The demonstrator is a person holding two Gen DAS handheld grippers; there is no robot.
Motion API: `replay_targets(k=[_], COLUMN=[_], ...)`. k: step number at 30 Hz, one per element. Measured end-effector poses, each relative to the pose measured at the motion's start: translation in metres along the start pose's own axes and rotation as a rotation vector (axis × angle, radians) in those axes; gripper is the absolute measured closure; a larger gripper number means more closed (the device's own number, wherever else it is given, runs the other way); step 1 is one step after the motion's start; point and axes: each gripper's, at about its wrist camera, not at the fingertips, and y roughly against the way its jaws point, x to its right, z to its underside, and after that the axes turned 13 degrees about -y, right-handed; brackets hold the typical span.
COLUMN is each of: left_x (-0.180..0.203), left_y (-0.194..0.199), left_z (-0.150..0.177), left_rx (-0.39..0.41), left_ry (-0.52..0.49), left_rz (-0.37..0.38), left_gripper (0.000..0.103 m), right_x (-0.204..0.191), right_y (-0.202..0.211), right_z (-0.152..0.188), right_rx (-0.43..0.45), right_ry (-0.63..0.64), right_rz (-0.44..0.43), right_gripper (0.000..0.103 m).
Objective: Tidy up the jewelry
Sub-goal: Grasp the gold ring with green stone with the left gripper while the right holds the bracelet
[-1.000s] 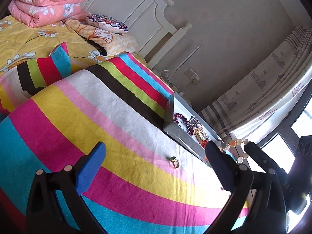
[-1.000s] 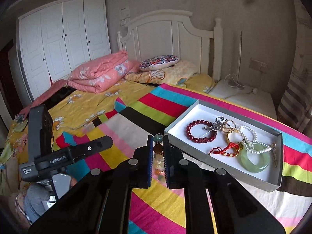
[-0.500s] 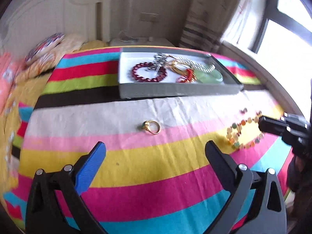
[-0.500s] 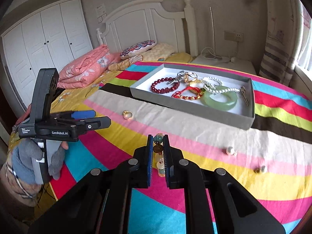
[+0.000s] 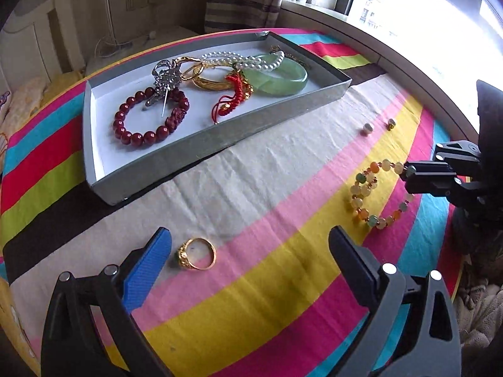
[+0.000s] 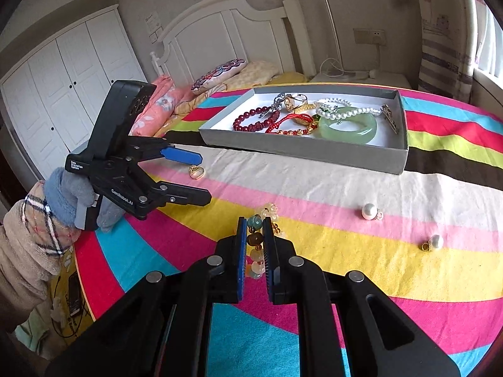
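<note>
A bracelet of orange, cream and green beads (image 5: 377, 194) is clamped at one edge by my right gripper (image 5: 408, 176), which is shut on it; most of the loop lies low on the striped blanket. In the right wrist view the beads (image 6: 255, 238) sit between the pads of the right gripper (image 6: 254, 223). My left gripper (image 5: 248, 251) is open over a gold ring (image 5: 196, 254), which lies just beside the blue left pad (image 5: 147, 264). From the right wrist the left gripper (image 6: 201, 177) straddles the ring (image 6: 197, 171). A grey box (image 5: 220, 138) holds several bracelets.
Two loose pearl pieces (image 6: 369, 211) (image 6: 433, 242) lie on the blanket right of the bracelet. The box (image 6: 301, 150) stands at the far side, near the headboard and bedside table. A gloved hand (image 6: 69, 194) holds the left gripper. The bed edge and window are on the right.
The left gripper has rolled and swung over towards the ring, which now lies between its open fingers. The right gripper has sunk towards the blanket with the bracelet still clamped.
</note>
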Motion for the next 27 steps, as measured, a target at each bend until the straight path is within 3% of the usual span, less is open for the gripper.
replay_targets(k=[6, 11, 16, 27], left_x=[0.034, 0.039, 0.031, 0.05], left_y=[0.019, 0.026, 0.019, 0.013], left_z=[0.02, 0.025, 0.018, 0.016], left_rx=[0.014, 0.019, 0.037, -0.015], left_ry=[-0.027, 0.004, 0.039, -0.073], left_rz=[0.123, 0.027, -0.007, -0.127], left_gripper=[0.016, 0.024, 0.061, 0.063], right_x=[0.003, 0.002, 0.002, 0.003], right_y=[-0.001, -0.001, -0.001, -0.001], right_z=[-0.002, -0.002, -0.002, -0.003], right_rx=[-0.007, -0.004, -0.004, -0.008], right_ry=[-0.017, -0.012, -0.01, -0.013], right_rz=[-0.012, -0.009, -0.002, -0.008], right_gripper=[0.091, 0.091, 0.091, 0.091])
